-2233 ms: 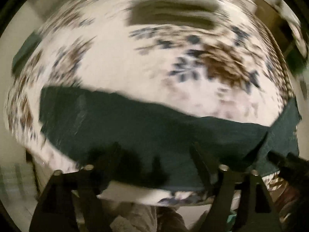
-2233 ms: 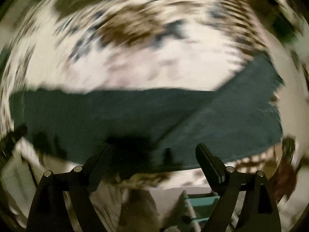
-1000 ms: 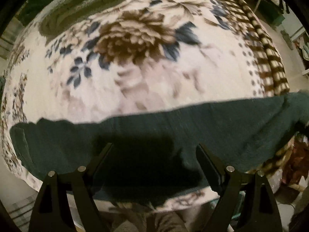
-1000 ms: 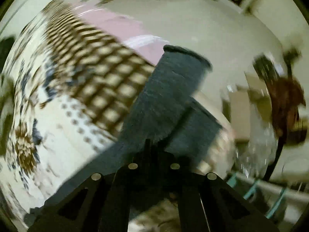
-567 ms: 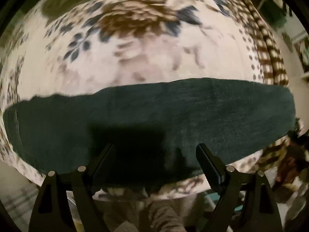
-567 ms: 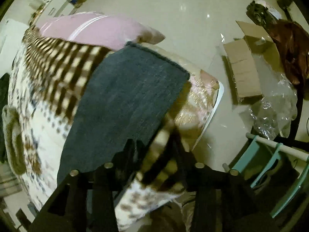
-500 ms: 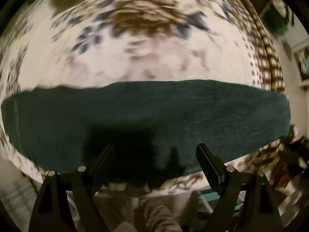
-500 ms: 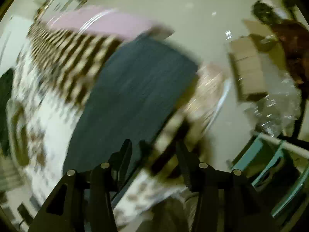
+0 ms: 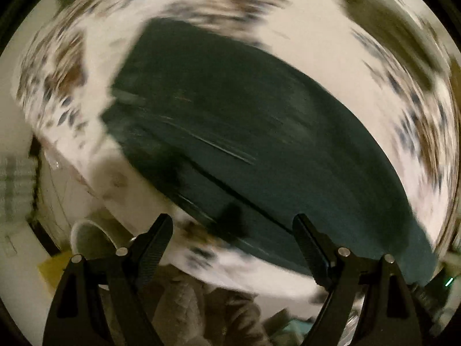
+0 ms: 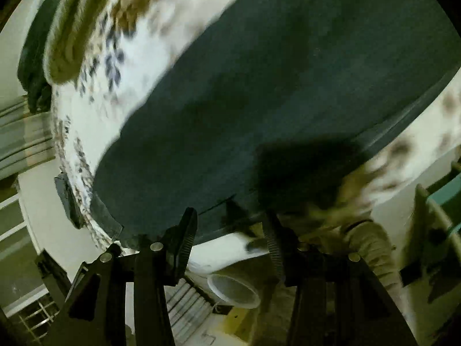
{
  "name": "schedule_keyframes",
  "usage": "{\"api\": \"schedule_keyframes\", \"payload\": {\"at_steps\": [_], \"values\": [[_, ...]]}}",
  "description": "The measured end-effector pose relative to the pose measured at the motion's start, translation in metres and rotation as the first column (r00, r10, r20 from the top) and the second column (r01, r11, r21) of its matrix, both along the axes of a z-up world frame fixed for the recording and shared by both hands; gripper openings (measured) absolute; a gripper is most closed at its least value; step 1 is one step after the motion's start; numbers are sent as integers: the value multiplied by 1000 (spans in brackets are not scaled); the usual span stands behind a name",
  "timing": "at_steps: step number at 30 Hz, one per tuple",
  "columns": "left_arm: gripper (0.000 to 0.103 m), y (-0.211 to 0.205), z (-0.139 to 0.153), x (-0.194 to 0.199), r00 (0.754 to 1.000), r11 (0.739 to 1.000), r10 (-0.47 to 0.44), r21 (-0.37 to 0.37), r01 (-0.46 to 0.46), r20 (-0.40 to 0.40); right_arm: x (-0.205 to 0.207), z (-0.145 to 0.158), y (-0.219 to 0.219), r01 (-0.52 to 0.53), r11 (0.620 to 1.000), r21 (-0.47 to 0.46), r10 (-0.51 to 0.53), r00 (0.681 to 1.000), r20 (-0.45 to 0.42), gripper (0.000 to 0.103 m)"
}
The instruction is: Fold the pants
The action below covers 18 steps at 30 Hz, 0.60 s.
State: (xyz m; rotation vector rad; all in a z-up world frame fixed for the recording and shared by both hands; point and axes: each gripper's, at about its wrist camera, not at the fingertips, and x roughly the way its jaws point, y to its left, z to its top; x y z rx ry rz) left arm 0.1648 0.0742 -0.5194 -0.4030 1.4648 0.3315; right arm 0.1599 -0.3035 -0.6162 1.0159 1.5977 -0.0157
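I see the dark green pants (image 9: pixel 259 132) lying flat in a long strip on the floral blanket (image 9: pixel 331 37). My left gripper (image 9: pixel 232 243) stands wide with nothing between its jaws; my right gripper (image 10: pixel 230 230) has just been opening and holds nothing. I judge the next fold needs both grippers square on one end's corners. Motion blur; no writing is legible.

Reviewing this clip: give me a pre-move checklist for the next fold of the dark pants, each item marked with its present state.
1. Pants lie flat on the floral blanket: ok.
2. Left gripper open and empty: ok.
3. Right gripper open, nothing between its fingers; its jaws have just been opening: ok.
4. Legs stacked, one layer edge running along the cloth: ok.
5. Edges aligned, no wrinkles: cannot tell, both views are motion-blurred.
6. Pants clear of the blanket's edge: ok in the left wrist view.
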Motion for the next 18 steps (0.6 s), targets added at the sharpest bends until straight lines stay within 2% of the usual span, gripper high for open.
{"api": "schedule_keyframes", "payload": {"at_steps": [3, 7, 8, 9, 10, 11, 12, 15, 18], "values": [[85, 54, -16, 9, 991, 990, 130, -54, -128, 29, -1, -20, 33, 81, 997, 5, -81, 996, -27, 50], [84, 98, -46, 15, 968, 961, 248, -140, -240, 41, -2, -33, 48, 205, 978, -40, -205, 979, 9, 49], [76, 107, -50, 14, 962, 953, 267, -165, -256, 51, -3, -33, 51, 242, 969, -57, -240, 970, 30, 45], [61, 112, -56, 14, 956, 942, 289, -196, -273, 58, -4, -31, 56, 262, 960, -98, -259, 965, 43, 34], [49, 114, -59, 16, 950, 933, 304, -223, -282, 69, -1, -28, 59, 264, 955, -137, -260, 964, 49, 29], [26, 119, -61, 15, 944, 925, 319, -246, -291, 84, -1, -26, 62, 263, 952, -159, -257, 965, 58, 18], [14, 120, -60, 15, 941, 925, 326, -234, -298, 87, -2, -21, 69, 252, 948, -197, -241, 967, 78, 13], [9, 122, -53, 8, 936, 925, 327, -246, -289, 129, -3, -6, 80, 212, 938, -273, -187, 976, 115, 9], [8, 124, -36, -2, 941, 937, 294, -245, -249, 168, -12, 11, 84, 201, 936, -287, -168, 976, 135, 8]]}}
